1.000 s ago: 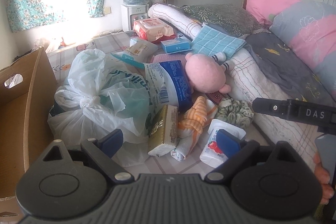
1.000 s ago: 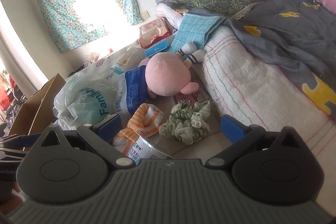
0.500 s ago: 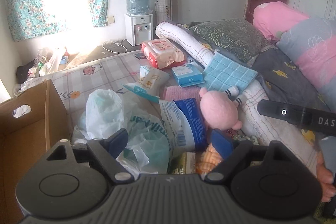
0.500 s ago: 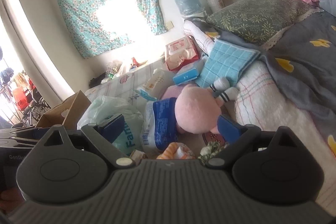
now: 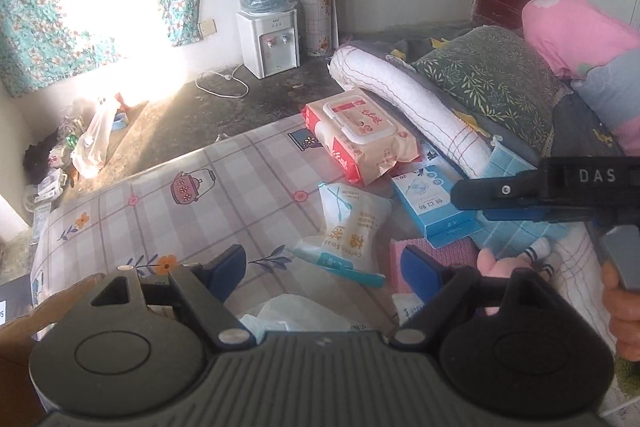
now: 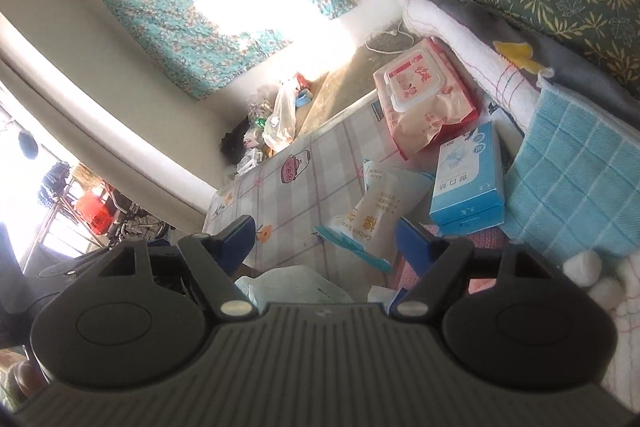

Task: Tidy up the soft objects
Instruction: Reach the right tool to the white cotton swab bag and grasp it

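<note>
Left wrist view: I'm holding my left tool (image 5: 322, 263) wide and empty, same as my right tool (image 6: 322, 233), both hovering over the floor mat (image 5: 224, 183). Guessing I'm picking a target; blue checked cloth (image 6: 576, 179) leaning on the bed (image 6: 500, 67) looks closest.
</note>
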`<state>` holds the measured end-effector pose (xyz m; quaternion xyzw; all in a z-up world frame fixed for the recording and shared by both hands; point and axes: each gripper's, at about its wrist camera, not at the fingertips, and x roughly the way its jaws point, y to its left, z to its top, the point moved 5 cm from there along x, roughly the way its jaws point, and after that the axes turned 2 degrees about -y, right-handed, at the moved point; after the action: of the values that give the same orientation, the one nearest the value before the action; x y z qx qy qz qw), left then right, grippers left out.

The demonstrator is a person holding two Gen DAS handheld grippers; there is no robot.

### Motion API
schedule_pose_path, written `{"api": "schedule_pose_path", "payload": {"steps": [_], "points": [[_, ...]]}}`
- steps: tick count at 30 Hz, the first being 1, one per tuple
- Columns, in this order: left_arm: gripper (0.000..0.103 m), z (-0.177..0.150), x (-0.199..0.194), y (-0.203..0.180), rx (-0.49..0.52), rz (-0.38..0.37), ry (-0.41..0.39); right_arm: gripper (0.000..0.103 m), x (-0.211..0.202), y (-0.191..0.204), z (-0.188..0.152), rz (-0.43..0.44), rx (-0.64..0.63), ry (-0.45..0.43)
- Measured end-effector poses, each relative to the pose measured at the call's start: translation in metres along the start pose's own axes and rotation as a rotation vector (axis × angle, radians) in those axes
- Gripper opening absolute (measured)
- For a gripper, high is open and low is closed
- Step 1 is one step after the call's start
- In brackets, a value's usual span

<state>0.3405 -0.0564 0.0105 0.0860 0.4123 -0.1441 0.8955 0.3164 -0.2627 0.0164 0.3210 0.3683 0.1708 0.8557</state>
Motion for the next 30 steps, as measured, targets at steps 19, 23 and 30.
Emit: {"api": "schedule_pose_path", "payload": {"steps": [19, 23, 30], "points": [[0.050, -0.005, 0.184, 0.029, -0.099, -0.149, 0.347, 0.049, 0.193, -0.063, 0.013, -0.163, 0.159, 0.257], [0.053, -0.006, 0.195, 0.033, -0.127, -0.174, 0.381, 0.047, 0.208, -0.056, 0.007, -0.172, 0.143, 0.288], [0.042, -0.002, 0.201, 0.034, -0.101, -0.120, 0.364, 0.034, 0.231, -0.059, 0.000, -0.189, 0.161, 0.305]]}}
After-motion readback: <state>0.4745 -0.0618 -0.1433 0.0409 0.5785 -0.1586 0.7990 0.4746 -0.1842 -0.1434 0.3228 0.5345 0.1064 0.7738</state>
